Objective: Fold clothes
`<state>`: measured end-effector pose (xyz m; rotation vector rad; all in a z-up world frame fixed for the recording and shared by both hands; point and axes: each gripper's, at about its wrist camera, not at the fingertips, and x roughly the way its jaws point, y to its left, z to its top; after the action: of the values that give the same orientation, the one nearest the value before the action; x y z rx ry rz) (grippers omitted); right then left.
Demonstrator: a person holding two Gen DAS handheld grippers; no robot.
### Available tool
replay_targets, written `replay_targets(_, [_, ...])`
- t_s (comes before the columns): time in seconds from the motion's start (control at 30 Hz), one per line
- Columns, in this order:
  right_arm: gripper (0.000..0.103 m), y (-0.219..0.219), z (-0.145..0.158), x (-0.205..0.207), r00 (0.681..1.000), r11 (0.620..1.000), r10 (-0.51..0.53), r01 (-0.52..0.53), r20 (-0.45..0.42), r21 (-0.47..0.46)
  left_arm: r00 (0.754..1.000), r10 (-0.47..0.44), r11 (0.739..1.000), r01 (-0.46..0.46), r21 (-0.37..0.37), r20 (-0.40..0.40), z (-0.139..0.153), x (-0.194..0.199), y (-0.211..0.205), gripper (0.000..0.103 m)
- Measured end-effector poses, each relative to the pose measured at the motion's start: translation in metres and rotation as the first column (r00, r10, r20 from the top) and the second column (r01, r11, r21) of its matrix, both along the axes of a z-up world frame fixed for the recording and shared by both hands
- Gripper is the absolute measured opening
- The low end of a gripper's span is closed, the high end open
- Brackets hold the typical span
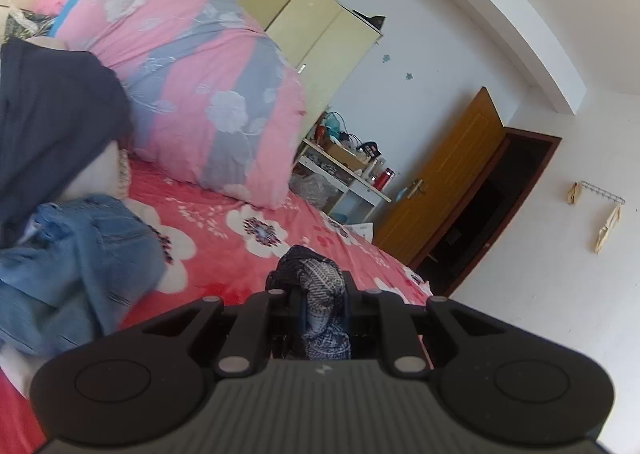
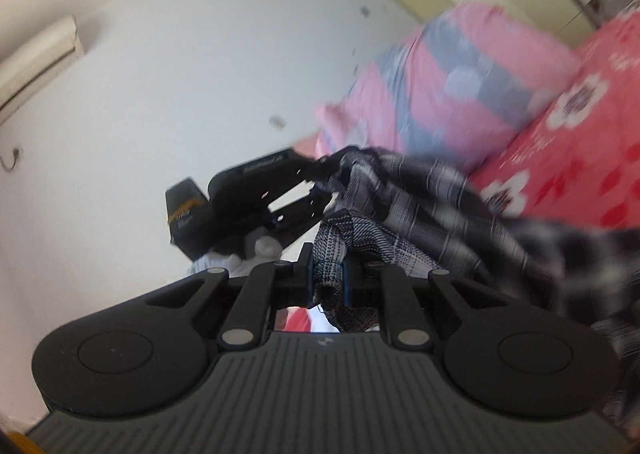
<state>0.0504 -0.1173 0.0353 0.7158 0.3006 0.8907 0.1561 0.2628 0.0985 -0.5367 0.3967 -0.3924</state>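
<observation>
Both tongs are clamped on the plaid shirt [image 2: 420, 194], which hangs lifted above the red floral bed [image 1: 248, 254]. The left tongs [image 1: 320, 294] pinch a bunched edge; the right tongs [image 2: 328, 274] grip another. Jeans [image 1: 80, 254] lie crumpled on the bed, beside a pink quilt [image 1: 192, 86].

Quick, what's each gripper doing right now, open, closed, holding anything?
Left gripper: closed on the dark plaid garment.
Right gripper: closed on the same plaid garment, which hangs over the red floral bed.
</observation>
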Motion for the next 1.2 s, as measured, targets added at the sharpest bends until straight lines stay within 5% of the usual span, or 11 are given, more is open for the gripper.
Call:
replay_targets(0.13, [0.011, 0.063, 0.008, 0.029, 0.999, 0.996, 0.046, -0.045, 0.002, -0.074, 0.999, 0.017, 0.995, -0.012, 0.096, -0.045, -0.018, 0.017, 0.036, 0.019])
replay_targets(0.2, [0.013, 0.087, -0.011, 0.038, 0.997, 0.991, 0.067, -0.071, -0.042, -0.111, 0.991, 0.051, 0.986, -0.031, 0.161, -0.12, -0.05, 0.029, 0.046, 0.023])
replay_targets(0.33, [0.019, 0.149, -0.083, 0.059, 0.964, 0.94, 0.143, -0.203, -0.223, -0.275, 0.941, 0.122, 0.963, -0.035, 0.268, -0.315, -0.127, 0.045, 0.063, 0.033])
replay_targets(0.43, [0.02, 0.166, -0.124, 0.063, 0.895, 0.904, 0.193, -0.321, -0.402, -0.282, 0.935, 0.129, 0.969, -0.048, 0.243, -0.329, -0.144, 0.039, 0.072, 0.037])
replay_targets(0.6, [0.054, 0.148, -0.108, 0.036, 0.892, 0.89, 0.262, -0.37, -0.367, -0.264, 0.952, 0.119, 0.976, -0.06, 0.211, -0.281, -0.122, 0.024, 0.074, 0.053])
replay_targets(0.7, [0.057, 0.133, -0.098, 0.019, 0.89, 0.885, 0.291, -0.39, -0.352, -0.254, 0.957, 0.181, 0.964, -0.127, 0.235, -0.226, -0.101, 0.015, 0.075, 0.065])
replay_targets(0.83, [0.058, 0.109, -0.09, -0.005, 0.901, 0.895, 0.273, -0.366, -0.337, -0.254, 0.95, 0.257, 0.952, -0.217, 0.215, -0.179, -0.073, 0.004, 0.083, 0.065])
replay_targets(0.97, [0.058, 0.066, -0.082, -0.024, 0.923, 0.919, 0.22, -0.305, -0.317, -0.249, 0.954, 0.238, 0.952, -0.193, 0.237, -0.181, -0.058, -0.021, 0.077, 0.066])
replay_targets(1.2, [0.058, -0.075, -0.096, -0.05, 0.932, 0.978, -0.053, -0.024, -0.36, -0.206, 0.938, 0.154, 0.982, -0.112, 0.15, -0.31, -0.096, -0.098, 0.056, 0.071])
